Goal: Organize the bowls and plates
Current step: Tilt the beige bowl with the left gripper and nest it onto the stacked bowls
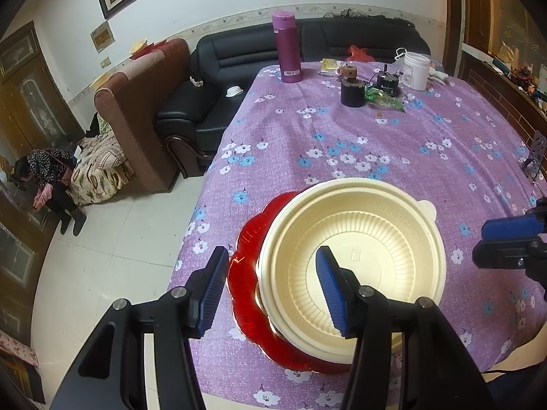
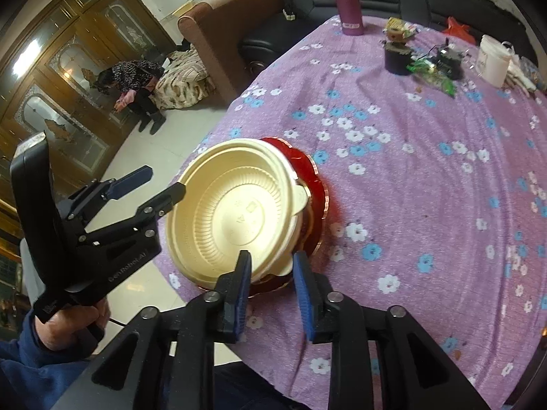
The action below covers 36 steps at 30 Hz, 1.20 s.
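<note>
home living room: sofa (image 1: pixel 307 44), cabinet (image 2: pixel 68 68)

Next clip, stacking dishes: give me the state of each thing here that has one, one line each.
Bowls: nested, upright, on the plate.
Plate: flat on the table, under the bowls.
Left tool: open, astride the bowls' rim, pads clear.
Right tool: open, at the bowls' near edge.
Flask: upright, capped.

A cream-coloured round plastic bowl (image 1: pixel 355 259) with a ribbed inner wall and a small tab on its rim sits upright, low and centre in the left wrist view. It seems nested in a second like bowl. Beneath lies a glossy red scalloped plastic plate (image 1: pixel 246 273), showing past the bowl's left edge.
</note>
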### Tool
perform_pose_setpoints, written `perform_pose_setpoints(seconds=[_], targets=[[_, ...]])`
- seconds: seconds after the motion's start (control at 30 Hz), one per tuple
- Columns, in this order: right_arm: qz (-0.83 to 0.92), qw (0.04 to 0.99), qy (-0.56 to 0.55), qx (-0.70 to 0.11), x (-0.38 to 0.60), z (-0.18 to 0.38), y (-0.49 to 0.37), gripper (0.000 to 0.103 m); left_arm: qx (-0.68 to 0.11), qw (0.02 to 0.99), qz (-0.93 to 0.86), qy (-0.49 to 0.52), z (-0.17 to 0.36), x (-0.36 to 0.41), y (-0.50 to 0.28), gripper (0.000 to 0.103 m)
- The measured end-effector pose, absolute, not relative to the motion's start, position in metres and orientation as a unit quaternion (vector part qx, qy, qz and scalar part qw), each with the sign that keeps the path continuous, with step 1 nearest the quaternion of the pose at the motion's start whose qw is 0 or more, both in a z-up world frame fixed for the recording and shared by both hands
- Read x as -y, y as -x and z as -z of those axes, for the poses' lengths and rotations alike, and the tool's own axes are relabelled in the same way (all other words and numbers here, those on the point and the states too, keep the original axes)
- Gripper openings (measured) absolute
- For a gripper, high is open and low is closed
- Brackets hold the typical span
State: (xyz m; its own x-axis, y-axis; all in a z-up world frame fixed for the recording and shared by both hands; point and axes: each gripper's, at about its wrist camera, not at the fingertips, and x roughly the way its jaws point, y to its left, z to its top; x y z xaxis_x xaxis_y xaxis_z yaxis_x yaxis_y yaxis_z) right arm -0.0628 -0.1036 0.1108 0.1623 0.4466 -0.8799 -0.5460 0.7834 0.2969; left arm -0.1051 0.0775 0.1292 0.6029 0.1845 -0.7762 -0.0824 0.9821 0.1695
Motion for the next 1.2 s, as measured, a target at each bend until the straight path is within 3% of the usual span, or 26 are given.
perform_pose_setpoints(seconds=[0.2,0.5,1.03,1.2], targets=[[-0.288,0.795,0.084,-0.527,0.114,-0.119,0.066,0.048,-0.434,0.896,-0.076,-0.058,-0.133,-0.075,0.107,0.053],[-0.249,0.823,0.149,-0.488,0.119,-0.125,0.073,0.057,-0.431,0.897,-0.080,-0.057,-0.136,-0.075,0.106,0.053],[-0.230,0.833,0.191,-0.467,0.113,-0.123,0.080,0.057,-0.431,0.896,-0.097,-0.049,-0.138,-0.090,0.109,0.054],[-0.231,0.831,0.156,-0.482,0.122,-0.119,0.073,0.057,-0.435,0.893,-0.106,-0.036,-0.136,-0.103,0.112,0.054]])
